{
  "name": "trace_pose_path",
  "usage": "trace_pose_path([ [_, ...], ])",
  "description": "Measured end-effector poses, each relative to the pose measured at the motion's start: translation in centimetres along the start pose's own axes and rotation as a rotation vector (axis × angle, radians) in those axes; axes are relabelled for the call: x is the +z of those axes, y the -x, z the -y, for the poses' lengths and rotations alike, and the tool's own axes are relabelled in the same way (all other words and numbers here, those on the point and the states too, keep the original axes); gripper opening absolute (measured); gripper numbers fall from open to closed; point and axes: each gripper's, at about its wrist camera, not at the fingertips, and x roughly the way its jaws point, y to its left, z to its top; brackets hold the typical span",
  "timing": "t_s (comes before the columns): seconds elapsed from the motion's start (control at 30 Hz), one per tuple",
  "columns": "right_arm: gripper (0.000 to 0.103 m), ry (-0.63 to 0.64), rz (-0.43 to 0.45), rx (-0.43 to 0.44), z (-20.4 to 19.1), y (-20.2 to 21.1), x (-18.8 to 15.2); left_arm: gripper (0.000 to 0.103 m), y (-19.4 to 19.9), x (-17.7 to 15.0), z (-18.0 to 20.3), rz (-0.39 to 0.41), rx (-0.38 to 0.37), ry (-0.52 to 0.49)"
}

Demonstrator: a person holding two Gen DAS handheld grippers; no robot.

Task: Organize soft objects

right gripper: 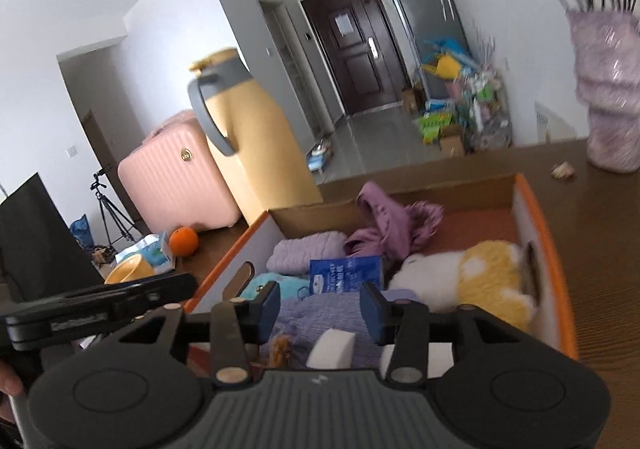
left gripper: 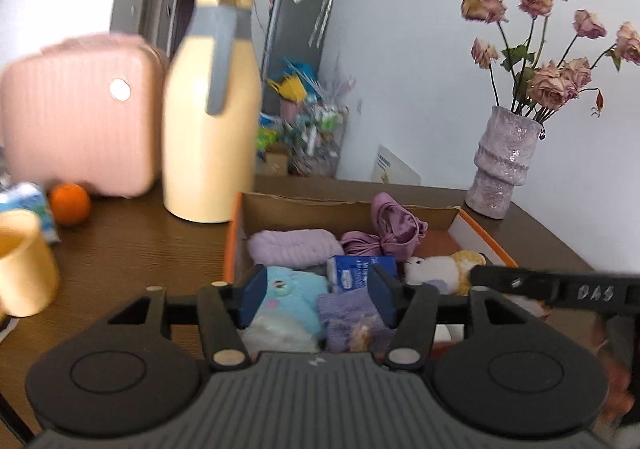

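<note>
pink dried roses [left gripper: 560, 49] show whole only from the left wrist

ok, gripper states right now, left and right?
Left gripper: open, holding nothing, over the orange-edged cardboard box of soft things.
Right gripper: open, holding nothing, over the same box.
</note>
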Motion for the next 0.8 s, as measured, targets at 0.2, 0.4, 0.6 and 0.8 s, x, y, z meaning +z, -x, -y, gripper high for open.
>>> trace_pose_path([
  [0.2, 0.050, 0.040, 0.021, -0.064, -1.0, 5.1, -1.5, 0.072, 6.4, -3.4, 0.3, 0.094, 0.045, -0.015],
  [0.4, 0.055, 0.113, 0.110, -0.155, -4.2, 10.6, -5.0, 0.077, 11.8, -5.5, 1.1, 0.161, 0.092, -0.048],
  [0.6, 0.072, 0.216, 0.294, -0.277, -7.6, 17.3, -9.9, 0.084, 18.4, -9.5, 2.9, 0.262, 0.111, -0.088],
  [0.8, 0.084, 0.272, 0.372, -0.329, -9.9, 22.3, -16.0, 0.089, 23.5, -13.7, 4.1, 0.301, 0.138, -0.084],
])
